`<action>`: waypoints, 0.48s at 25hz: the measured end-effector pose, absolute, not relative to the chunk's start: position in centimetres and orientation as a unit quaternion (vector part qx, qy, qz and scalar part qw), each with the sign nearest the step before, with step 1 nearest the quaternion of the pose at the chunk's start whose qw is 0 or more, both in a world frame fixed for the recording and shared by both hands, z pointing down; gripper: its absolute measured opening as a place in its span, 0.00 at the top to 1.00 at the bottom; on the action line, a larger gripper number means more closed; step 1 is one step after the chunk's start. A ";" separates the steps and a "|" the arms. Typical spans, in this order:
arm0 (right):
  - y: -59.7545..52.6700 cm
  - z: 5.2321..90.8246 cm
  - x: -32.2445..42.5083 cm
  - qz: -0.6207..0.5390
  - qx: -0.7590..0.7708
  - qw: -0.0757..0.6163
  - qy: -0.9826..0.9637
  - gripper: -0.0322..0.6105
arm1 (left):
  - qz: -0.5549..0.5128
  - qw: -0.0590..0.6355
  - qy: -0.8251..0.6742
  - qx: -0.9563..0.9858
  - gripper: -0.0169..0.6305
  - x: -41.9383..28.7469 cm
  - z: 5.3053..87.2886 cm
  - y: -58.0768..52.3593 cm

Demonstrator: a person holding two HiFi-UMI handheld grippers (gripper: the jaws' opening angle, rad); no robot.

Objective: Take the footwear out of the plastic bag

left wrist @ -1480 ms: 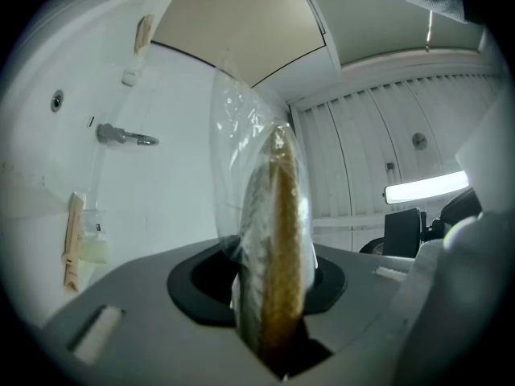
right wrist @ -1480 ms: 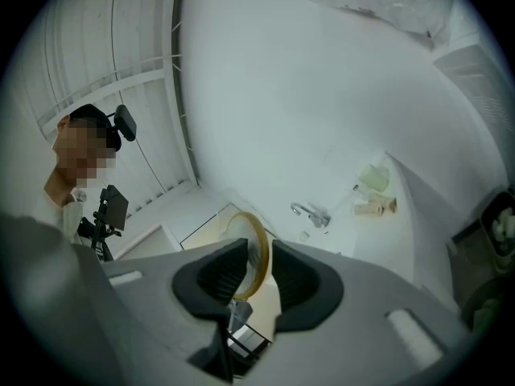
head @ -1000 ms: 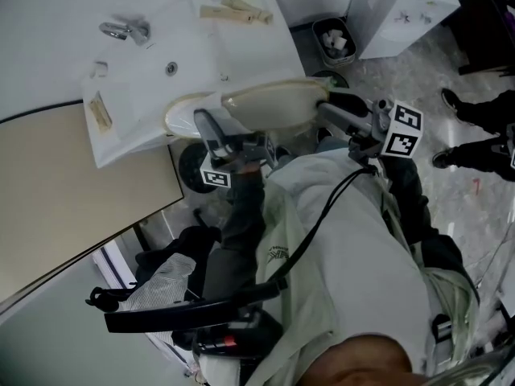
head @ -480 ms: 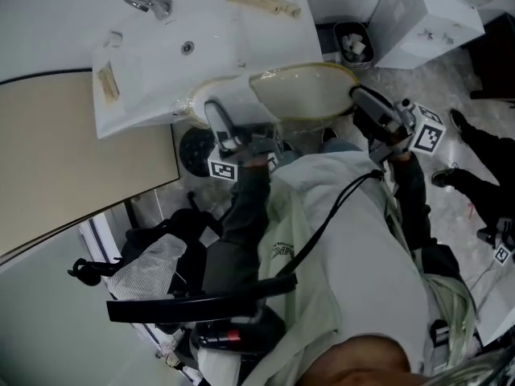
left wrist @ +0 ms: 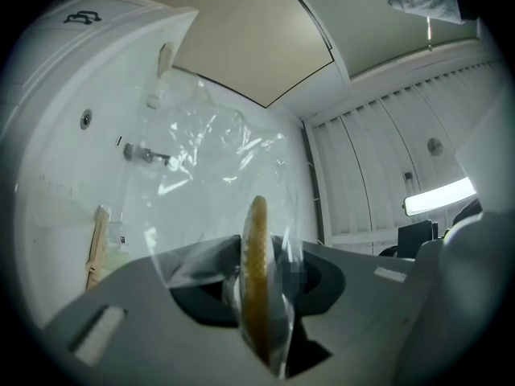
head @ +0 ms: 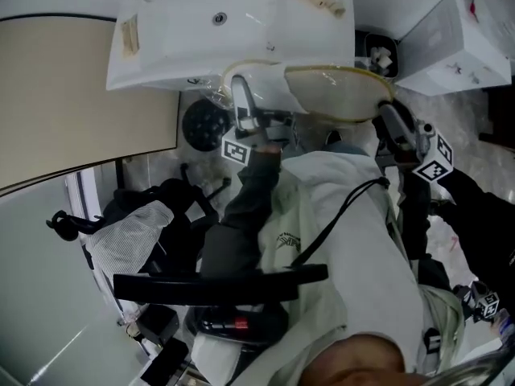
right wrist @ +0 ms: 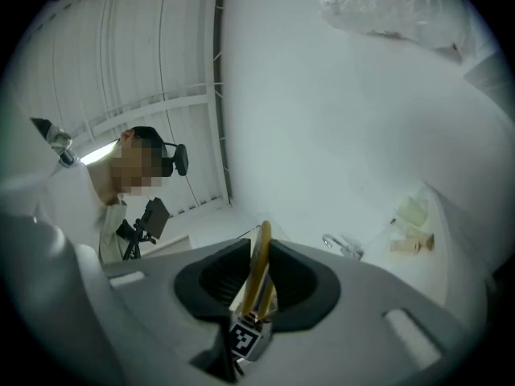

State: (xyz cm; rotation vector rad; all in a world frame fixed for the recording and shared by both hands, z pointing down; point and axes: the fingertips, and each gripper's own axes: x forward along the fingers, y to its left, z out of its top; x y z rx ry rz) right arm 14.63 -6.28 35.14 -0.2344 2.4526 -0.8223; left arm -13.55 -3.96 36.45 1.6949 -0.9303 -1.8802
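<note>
Moved: bagged slipper [head: 334, 95] now further right along the basin [head: 241, 22] front.
The left gripper [left wrist: 257, 320], jaws just closing, nips bag [left wrist: 209, 159] film and slipper rim together; right gripper [right wrist: 259, 288], jaws just eased wider, pinches the rim. Risk: trapped film tears or drags the slipper.

White sink [head: 185, 47], beige panel [head: 80, 95], speckled floor [head: 463, 111]
</note>
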 end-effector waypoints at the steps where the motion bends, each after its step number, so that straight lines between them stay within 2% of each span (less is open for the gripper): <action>1: -6.6 35.5 14.4 -0.324 -0.084 0.264 0.904 0.85 | -0.681 0.217 -0.336 0.613 0.83 -13.7 36.4 -3.8; 5: -7.5 36.8 14.0 -0.405 -0.068 0.241 0.880 0.87 | -0.680 0.211 -0.335 0.617 0.81 -13.9 36.3 -3.2; 9: -7.6 36.2 14.0 -0.377 -0.089 0.236 0.891 0.87 | -0.683 0.214 -0.343 0.609 0.81 -14.5 36.8 -2.8; 12: -7.8 35.2 14.7 -0.380 -0.076 0.258 0.885 0.88 | -0.693 0.211 -0.350 0.594 0.83 -15.7 37.2 -2.5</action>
